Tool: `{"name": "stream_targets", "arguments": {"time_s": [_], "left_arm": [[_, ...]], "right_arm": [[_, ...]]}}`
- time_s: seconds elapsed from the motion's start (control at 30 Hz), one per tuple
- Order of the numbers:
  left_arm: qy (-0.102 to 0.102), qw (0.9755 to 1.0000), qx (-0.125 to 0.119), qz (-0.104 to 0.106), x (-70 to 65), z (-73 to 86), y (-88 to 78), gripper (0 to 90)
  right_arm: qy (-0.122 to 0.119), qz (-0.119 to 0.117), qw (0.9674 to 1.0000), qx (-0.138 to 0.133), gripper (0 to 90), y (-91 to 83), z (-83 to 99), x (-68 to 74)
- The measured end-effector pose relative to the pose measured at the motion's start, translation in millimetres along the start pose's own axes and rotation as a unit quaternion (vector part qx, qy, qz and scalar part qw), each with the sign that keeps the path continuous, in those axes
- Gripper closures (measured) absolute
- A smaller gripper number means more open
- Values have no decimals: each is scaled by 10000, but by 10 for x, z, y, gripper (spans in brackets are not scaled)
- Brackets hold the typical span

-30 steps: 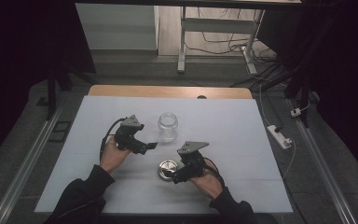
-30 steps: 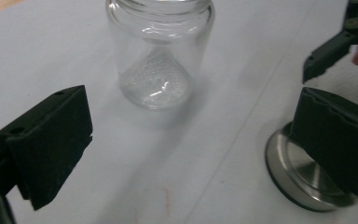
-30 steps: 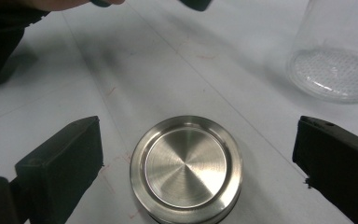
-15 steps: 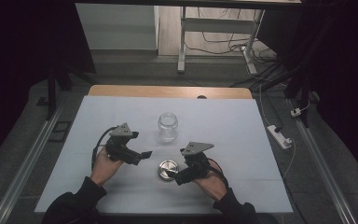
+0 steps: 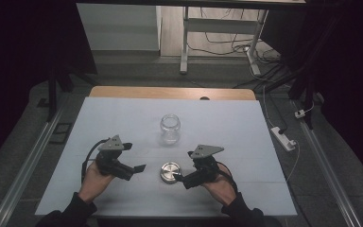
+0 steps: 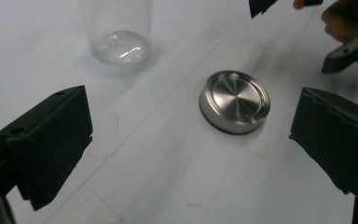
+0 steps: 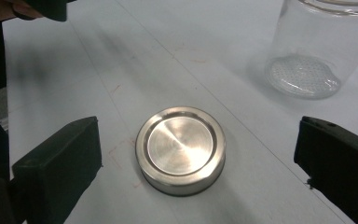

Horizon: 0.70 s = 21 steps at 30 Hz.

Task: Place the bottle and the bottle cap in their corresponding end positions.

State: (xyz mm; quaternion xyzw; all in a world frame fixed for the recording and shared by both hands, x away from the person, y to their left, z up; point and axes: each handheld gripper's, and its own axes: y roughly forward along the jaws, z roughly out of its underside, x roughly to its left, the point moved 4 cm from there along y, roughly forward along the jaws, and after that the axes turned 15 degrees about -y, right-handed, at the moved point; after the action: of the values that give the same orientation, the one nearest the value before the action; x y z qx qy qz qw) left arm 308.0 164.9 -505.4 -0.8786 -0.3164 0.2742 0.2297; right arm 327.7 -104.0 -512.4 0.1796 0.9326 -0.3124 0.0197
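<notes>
Metal lid (image 5: 170,171) — likely stiff, slick, best pinched at its rim — between spread-jawed left gripper (image 5: 140,168) at nine o'clock and right gripper (image 5: 178,178) at three.

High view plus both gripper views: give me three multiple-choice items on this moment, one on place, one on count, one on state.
1. Where does the round brushed-steel lid lie?
A. on the jar
B. flat on the white table, nearer the person than the jar
C. in a jaw grip

2. How many clear glass jars stand on the table?
A. one
B. two
C. three

3. How is the right hand-held gripper?
A. shut on the lid
B. shut, empty
C. open, lid between its jaws untouched

Answers: 1 B, the lid rests on the table apart from the jar; 2 A, a single jar shows; 3 C, the right gripper view shows gaps either side.
</notes>
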Motion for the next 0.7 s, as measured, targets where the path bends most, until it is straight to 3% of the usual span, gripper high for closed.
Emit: {"name": "stream_targets", "arguments": {"time_s": [0.2, 0.7], "left_arm": [[-45, 10000, -8, -86, -27, 136, -124, 0], [-267, 9990, -150, -339, -5, 442, -454, 0]], "right_arm": [[-19, 24, 10000, 65, 0, -106, 29, -10], [96, 409, 9991, 88, 0, -445, 147, -2]]}}
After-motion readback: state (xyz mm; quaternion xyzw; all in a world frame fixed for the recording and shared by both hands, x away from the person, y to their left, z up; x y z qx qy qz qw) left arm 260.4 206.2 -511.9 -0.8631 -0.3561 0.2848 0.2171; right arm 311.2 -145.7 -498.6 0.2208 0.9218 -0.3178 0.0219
